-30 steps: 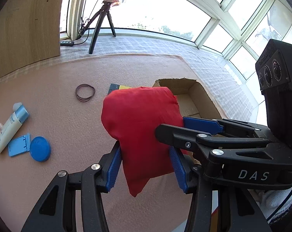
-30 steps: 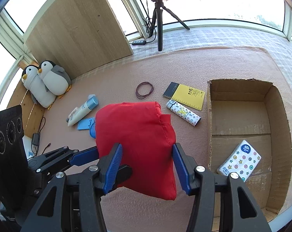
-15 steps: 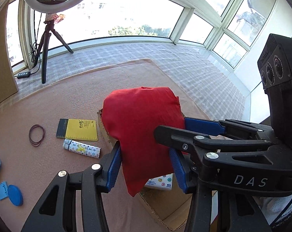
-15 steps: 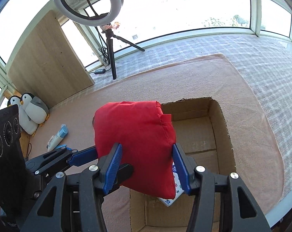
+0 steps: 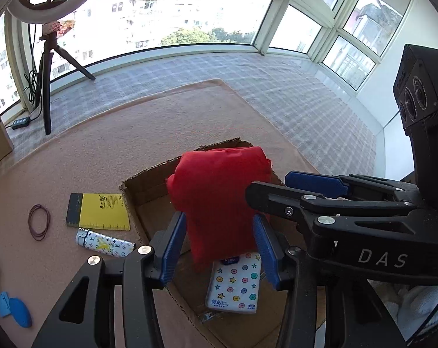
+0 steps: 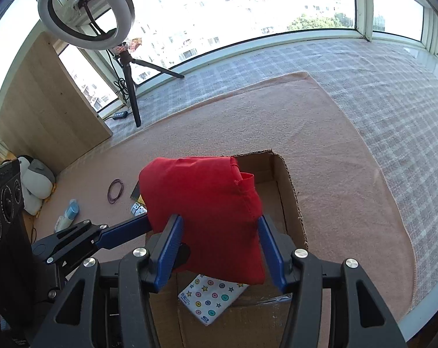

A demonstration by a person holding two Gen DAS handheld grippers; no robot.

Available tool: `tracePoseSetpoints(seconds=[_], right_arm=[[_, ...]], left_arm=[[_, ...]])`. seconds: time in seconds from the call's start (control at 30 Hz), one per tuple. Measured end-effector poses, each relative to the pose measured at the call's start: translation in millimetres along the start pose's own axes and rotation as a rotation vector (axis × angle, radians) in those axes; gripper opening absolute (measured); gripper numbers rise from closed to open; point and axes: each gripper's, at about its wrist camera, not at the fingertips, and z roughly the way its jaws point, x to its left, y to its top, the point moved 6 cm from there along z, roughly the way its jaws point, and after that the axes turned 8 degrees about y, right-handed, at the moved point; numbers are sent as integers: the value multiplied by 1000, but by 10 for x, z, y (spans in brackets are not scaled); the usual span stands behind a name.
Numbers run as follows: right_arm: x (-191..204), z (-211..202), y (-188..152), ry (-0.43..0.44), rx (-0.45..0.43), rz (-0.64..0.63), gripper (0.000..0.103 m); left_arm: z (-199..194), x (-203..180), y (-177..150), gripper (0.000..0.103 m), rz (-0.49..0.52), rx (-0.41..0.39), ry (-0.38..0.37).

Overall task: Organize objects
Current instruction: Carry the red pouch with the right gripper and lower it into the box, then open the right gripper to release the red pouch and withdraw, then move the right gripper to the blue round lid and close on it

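- We hold a red cloth bundle (image 5: 219,200) in the air between our two grippers, one in each hand
- The left gripper (image 5: 217,249) pinches the lower part of the bundle between its blue pads; the right gripper (image 6: 219,246) pinches the same bundle from the other side, its pads pressed into the cloth
- The bundle hangs over the open cardboard box (image 6: 291,197), above its near-left part, not touching the bottom as far as we can tell
- The box sits on a pink mat (image 6: 335,159), toward the mat's near right corner
- Inside the box, under the bundle, lies a white tissue pack (image 5: 236,284) printed with coloured dots and stars
- Left of the box on the mat lie a yellow notepad (image 5: 99,211), a patterned lighter (image 5: 105,243) and a loop of rubber bands (image 5: 39,221); a blue lid (image 5: 18,316) sits near the mat's left edge
- We judge the step in hand to be carrying the bundle to the box
- The next move calls for lowering both hands together into the box, then spreading both grippers so the cloth settles beside or on the tissue pack without snagging the cardboard rim
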Motion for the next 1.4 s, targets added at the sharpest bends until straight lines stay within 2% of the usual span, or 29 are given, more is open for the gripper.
tracePoseSetpoints(seconds=[0.2, 0.33, 0.47, 0.67, 0.97, 1.27, 1.4], right_arm=[[6, -3, 24, -11, -8, 0, 52], [82, 15, 22, -11, -9, -4, 53], [191, 50, -4, -4, -2, -13, 55], [489, 121, -73, -6, 5, -72, 55], [1134, 391, -284, 55, 55, -162, 55], [1796, 756, -562, 110, 127, -221, 55], [2137, 933, -684, 114, 168, -297, 55]], left_arm=[[-62, 15, -51, 52, 23, -11, 28], [-185, 158, -110, 52, 10, -25, 48], [-359, 390, -229, 52, -9, -35, 90], [-637, 897, -487, 52, -91, -38, 133], [-1093, 1853, -1115, 52, -247, -33, 238], [-1466, 2756, -1981, 52, -372, 16, 374], [-1541, 3030, -2284, 52, -425, 36, 389]])
